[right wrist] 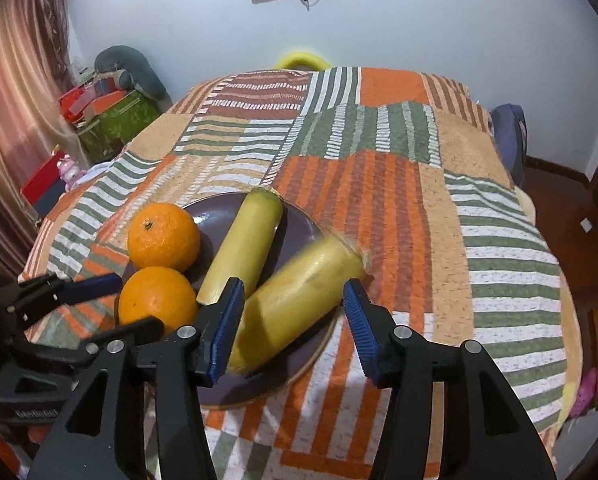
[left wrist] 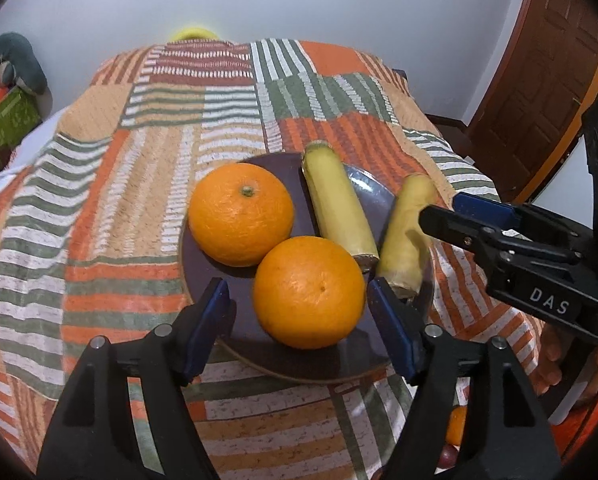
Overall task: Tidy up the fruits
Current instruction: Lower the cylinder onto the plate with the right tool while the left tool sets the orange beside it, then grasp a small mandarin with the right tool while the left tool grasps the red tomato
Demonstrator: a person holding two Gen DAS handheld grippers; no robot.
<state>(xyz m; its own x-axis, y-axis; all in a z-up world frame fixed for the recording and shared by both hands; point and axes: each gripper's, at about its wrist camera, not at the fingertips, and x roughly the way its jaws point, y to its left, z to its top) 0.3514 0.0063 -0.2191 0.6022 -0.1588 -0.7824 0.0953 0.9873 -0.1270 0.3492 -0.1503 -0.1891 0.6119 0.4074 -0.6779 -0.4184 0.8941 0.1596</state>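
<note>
A: What sits around the plate (left wrist: 203,280)?

B: A striped patchwork cloth (left wrist: 99,208) under it. At 11 o'clock from the plate in the right wrist view, a green box (right wrist: 117,124) by a pink curtain (right wrist: 11,92); at 12, a yellow chair back (right wrist: 301,59) past the table's far edge.

A: Count the fruit.

B: Two oranges, near orange (left wrist: 309,292) and far orange (left wrist: 241,214), touching. Two bananas: the inner banana (left wrist: 337,208) on the plate, the outer banana (right wrist: 299,292) blurred over its rim.

A: The tongs?

B: Left gripper (left wrist: 299,320) released, astride the near orange, no contact visible. Right gripper (right wrist: 295,324) spread wide around the outer banana; the left pad (right wrist: 227,332) seems to touch it.
</note>
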